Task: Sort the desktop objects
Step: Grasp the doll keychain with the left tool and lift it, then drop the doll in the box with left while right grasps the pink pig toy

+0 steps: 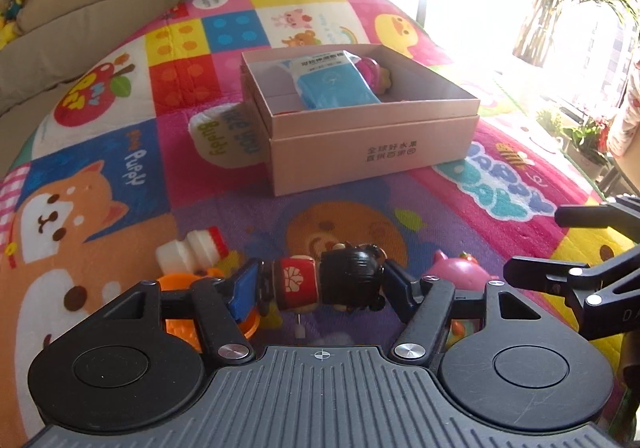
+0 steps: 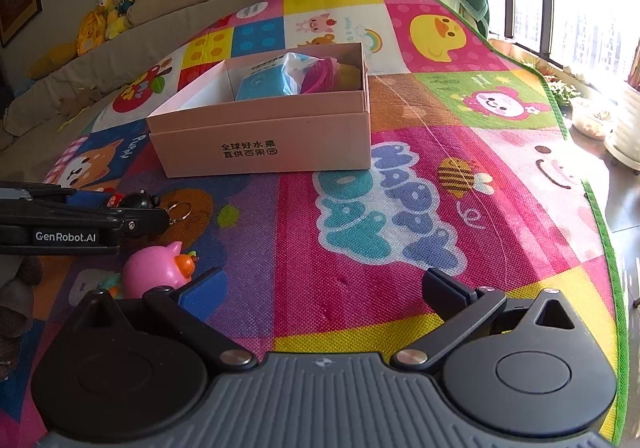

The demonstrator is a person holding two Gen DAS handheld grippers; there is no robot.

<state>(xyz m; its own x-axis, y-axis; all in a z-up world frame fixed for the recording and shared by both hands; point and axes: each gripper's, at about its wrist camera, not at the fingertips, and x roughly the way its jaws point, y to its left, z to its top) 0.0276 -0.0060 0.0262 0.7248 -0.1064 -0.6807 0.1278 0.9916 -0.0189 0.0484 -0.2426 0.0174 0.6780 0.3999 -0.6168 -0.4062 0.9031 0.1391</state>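
Between the left gripper's matt black plastic fingers sits a glossy, painted-looking doll figurine. Just beside it, a smooth shiny plastic pig. Ahead, a matt pink cardboard box holds a crinkly glossy plastic packet. Underneath, the mat looks woven, rough-grained.

Open play mat ahead of right gripper, clear up to pink box. Crowded around left gripper: white bottle, orange toy, pink pig close beside. Box partly filled by blue packet, left half free.
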